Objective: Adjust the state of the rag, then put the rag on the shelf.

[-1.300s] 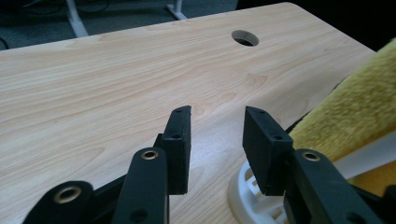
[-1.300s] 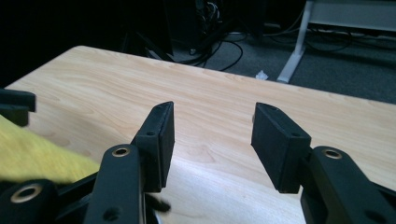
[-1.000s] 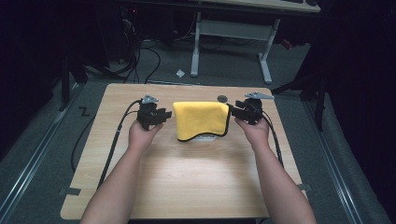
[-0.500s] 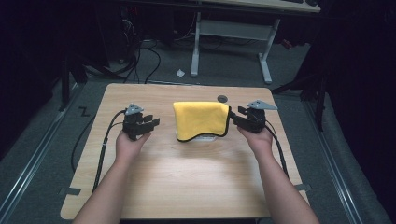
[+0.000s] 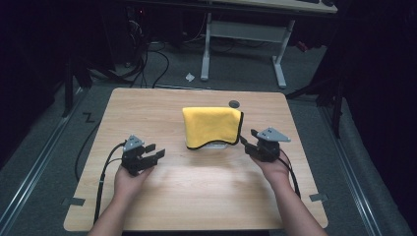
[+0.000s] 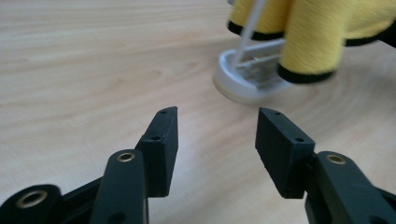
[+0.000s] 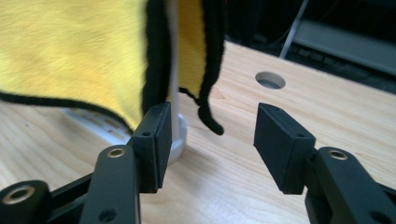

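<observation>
Here, left gripper point(image 5: 156, 153) at lower left of high view, jaws spread, nothing between them, only bare table point(image 5: 147, 108). Right gripper point(image 5: 250, 143) at right of centre, jaws likewise parted and empty, tips just beside cloth edge. Yellow cloth point(image 5: 211, 126) with black trim at centre, draped over white stand point(image 6: 247, 79); base and thin upright rod peek from under hem. In right gripper view, cloth corner point(image 7: 208, 70) hangs ahead of jaws, beside rod. Round hole point(image 5: 234, 103) in tabletop just behind cloth. Cables and desk legs on dark floor along top.
</observation>
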